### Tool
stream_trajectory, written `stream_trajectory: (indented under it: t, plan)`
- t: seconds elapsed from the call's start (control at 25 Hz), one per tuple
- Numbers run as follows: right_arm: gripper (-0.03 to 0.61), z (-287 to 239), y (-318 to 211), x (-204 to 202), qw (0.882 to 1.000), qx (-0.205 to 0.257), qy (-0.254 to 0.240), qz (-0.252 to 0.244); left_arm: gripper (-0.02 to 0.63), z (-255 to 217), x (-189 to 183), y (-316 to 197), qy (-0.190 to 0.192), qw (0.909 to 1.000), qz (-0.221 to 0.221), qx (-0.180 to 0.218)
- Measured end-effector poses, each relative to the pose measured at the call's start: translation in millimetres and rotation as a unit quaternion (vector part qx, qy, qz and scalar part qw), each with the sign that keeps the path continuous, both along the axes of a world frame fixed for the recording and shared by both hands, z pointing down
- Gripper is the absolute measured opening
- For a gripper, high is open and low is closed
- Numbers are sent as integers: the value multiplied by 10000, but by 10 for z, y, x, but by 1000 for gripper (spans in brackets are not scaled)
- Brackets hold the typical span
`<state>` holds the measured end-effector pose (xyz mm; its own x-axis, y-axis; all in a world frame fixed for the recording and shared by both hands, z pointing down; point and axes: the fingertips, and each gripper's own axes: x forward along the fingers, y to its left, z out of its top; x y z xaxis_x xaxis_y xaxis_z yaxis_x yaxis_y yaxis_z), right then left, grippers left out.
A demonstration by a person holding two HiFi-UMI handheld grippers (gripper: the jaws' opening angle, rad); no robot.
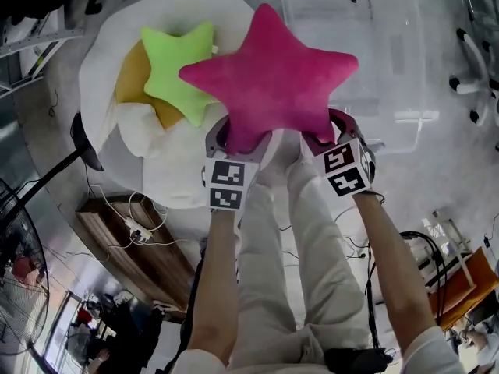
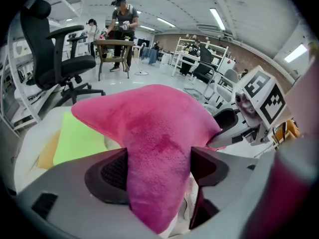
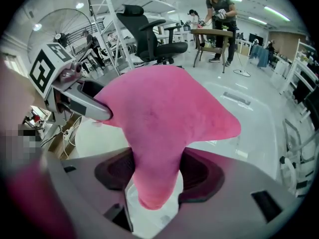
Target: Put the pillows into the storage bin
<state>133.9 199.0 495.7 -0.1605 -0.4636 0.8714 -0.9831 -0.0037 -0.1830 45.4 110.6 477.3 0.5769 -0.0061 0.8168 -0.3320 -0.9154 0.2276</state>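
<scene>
Clamped at two tips by left gripper (image 1: 232, 139) and right gripper (image 1: 331, 131), the pink star pillow (image 1: 269, 80) could be snagged on the storage bin (image 1: 407, 61) rim if carried low.

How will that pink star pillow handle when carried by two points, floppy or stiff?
Probably soft: one arm of the pink star pillow pinches narrow in the left gripper. Likely light: it spreads flat, held by two tips only, the other in the right gripper. Plush, so unlikely to slip.
</scene>
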Motion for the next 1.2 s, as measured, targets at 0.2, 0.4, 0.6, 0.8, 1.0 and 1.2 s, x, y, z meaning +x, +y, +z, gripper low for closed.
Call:
stream_trajectory:
  t: [0.2, 0.4, 0.6, 0.8, 1.0, 1.2]
  plan:
    - [284, 94, 242, 294, 9993, -35, -36, 379, 374, 82, 365, 168, -25, 9993, 377, -17]
    - [285, 240, 507, 635, 9961, -88, -78, 877, 376, 210, 805, 369, -70, 9960, 894, -41]
    - [287, 384, 765, 933, 9891, -208, -223, 1441, 377, 348, 1220, 546, -139, 9898, 1417, -89]
    - [291, 498, 1006, 1170, 9823, -300, -355, 1816, 379, 451, 1550, 734, -239, 9840, 1756, -179]
    - [299, 584, 1172, 1355, 9752, -311, -466, 2142, 390, 495, 1811, 846, -227, 9795, 1995, -134]
    - [310, 669, 1332, 1474, 9688, -241, -555, 2403, 410, 575, 2001, 977, -191, 9772, 2112, -101]
